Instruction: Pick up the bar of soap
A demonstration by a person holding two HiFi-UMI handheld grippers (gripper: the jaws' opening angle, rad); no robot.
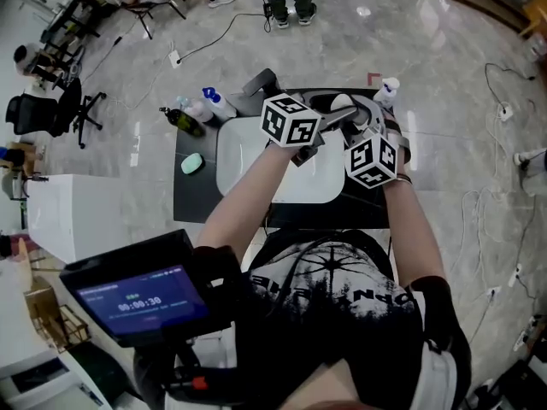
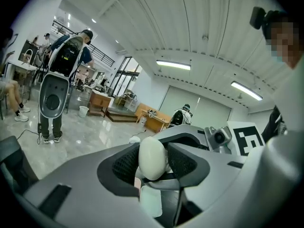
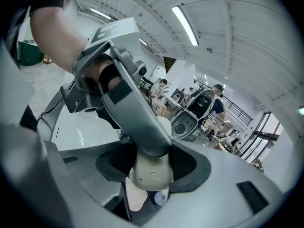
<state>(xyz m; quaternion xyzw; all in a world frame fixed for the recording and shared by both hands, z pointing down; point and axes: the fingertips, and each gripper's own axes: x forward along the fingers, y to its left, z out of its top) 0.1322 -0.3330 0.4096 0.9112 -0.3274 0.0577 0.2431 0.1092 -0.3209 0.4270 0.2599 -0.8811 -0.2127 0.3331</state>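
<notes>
A cream-white bar of soap (image 1: pixel 341 103) hangs in the air above the white sink (image 1: pixel 248 156), caught between both grippers. In the left gripper view the oval soap (image 2: pixel 153 157) stands on edge between the dark pads, and my left gripper (image 2: pixel 153 164) is shut on it. In the right gripper view the soap (image 3: pixel 152 171) shows an embossed face, and my right gripper (image 3: pixel 152 167) is shut on it as well. One left-gripper finger (image 3: pixel 137 113) crosses over the soap from above. The two marker cubes sit close together in the head view, left (image 1: pixel 291 120) and right (image 1: pixel 372 159).
The sink sits in a dark counter (image 1: pixel 192 199). On it lie a pale green object (image 1: pixel 192 163), a dark bottle (image 1: pixel 182 120), blue-capped bottles (image 1: pixel 214 102) and a white bottle (image 1: pixel 387 90). Cables run across the floor and people stand beyond the counter.
</notes>
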